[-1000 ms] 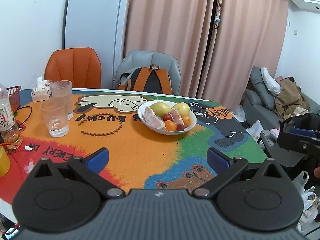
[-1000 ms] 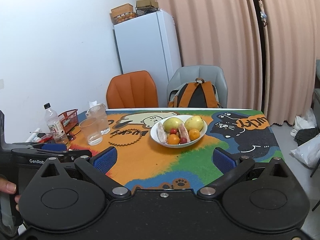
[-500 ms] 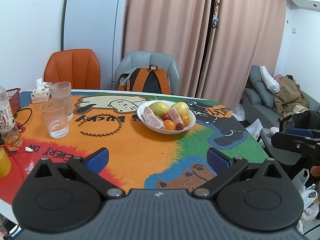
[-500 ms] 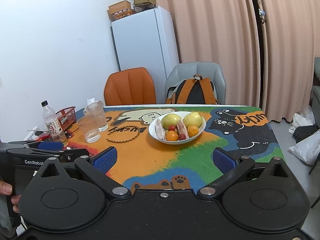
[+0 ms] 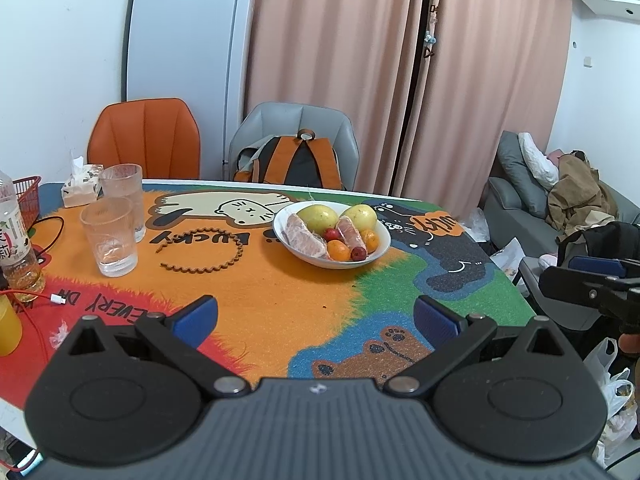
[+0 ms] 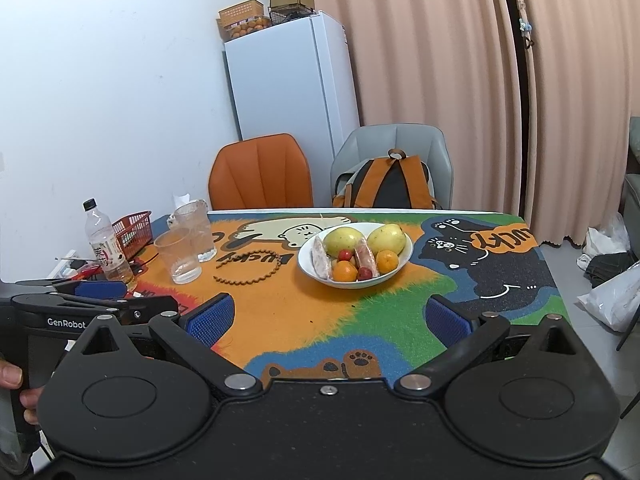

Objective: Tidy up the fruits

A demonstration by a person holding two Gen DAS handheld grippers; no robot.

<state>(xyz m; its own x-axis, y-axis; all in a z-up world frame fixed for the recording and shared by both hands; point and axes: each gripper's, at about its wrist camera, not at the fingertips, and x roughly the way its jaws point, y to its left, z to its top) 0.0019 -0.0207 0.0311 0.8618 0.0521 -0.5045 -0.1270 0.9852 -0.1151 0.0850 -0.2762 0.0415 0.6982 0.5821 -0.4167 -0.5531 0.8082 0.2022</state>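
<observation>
A white bowl [image 5: 382, 240] stands on the colourful table mat; it also shows in the right wrist view [image 6: 405, 258]. It holds two yellow-green fruits [image 5: 318, 218], two wrapped pink pomelo wedges [image 5: 306, 238], two small oranges [image 5: 338, 250] and small red fruits [image 5: 359, 254]. My left gripper [image 5: 316, 316] is open and empty, above the table's near edge, well short of the bowl. My right gripper [image 6: 326, 318] is open and empty, also near the front edge. Each gripper shows at the side of the other's view.
Two clear glasses [image 5: 110, 236] stand left of the bowl, with a brown wavy ring [image 5: 200, 252] between. A bottle [image 5: 16, 240], red basket [image 6: 134, 228], tissue pack [image 5: 80, 188] and red cable [image 5: 28, 300] lie at the far left. Orange and grey chairs with a backpack [image 5: 296, 162] stand behind.
Both grippers have drifted slightly; the bowl sits a little nearer and lower in the right wrist view. Jaws stay open and nothing on the table has moved.
</observation>
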